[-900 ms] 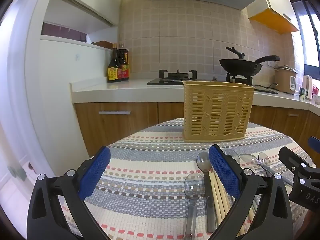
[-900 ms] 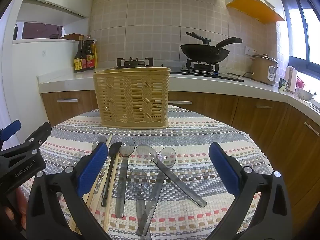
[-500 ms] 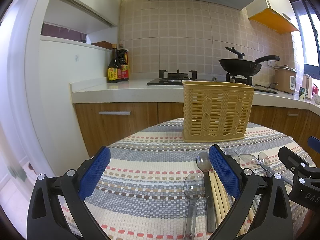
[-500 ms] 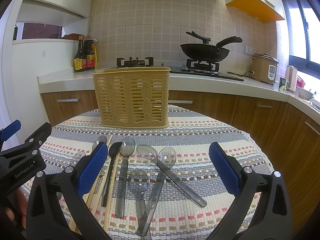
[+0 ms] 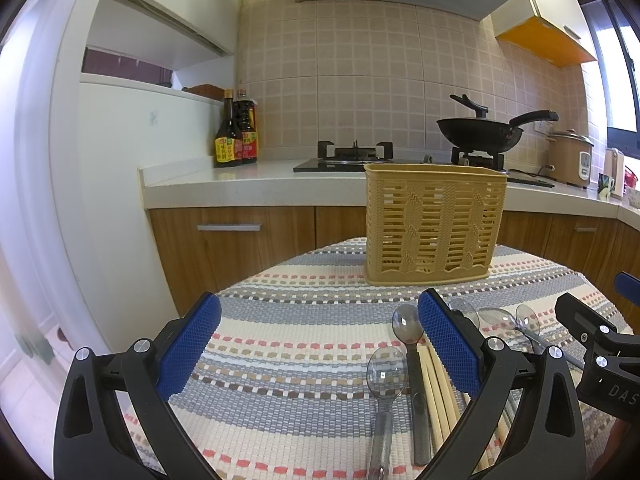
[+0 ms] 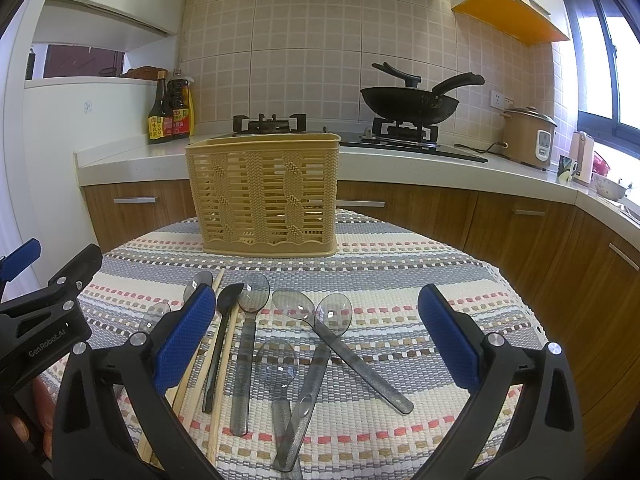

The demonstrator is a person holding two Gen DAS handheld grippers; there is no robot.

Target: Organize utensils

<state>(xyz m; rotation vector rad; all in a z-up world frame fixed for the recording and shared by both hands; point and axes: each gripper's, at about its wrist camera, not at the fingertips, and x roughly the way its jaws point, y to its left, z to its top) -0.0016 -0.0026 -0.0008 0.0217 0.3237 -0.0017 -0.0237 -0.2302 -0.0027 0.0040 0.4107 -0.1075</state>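
Left gripper (image 5: 320,344) wide open, empty | right gripper (image 6: 316,336) wide open, empty, above clear spoons (image 6: 312,320) | chopsticks (image 5: 436,388) beside spoons on striped tablecloth (image 6: 400,264) | yellow basket (image 6: 264,196) upright behind

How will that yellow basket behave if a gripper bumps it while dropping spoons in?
The basket looks like thin slotted plastic, so probably light. It stands tall on a woven mat, seemingly empty, so a knock near the rim may tip or slide it. Its walls likely flex a little.
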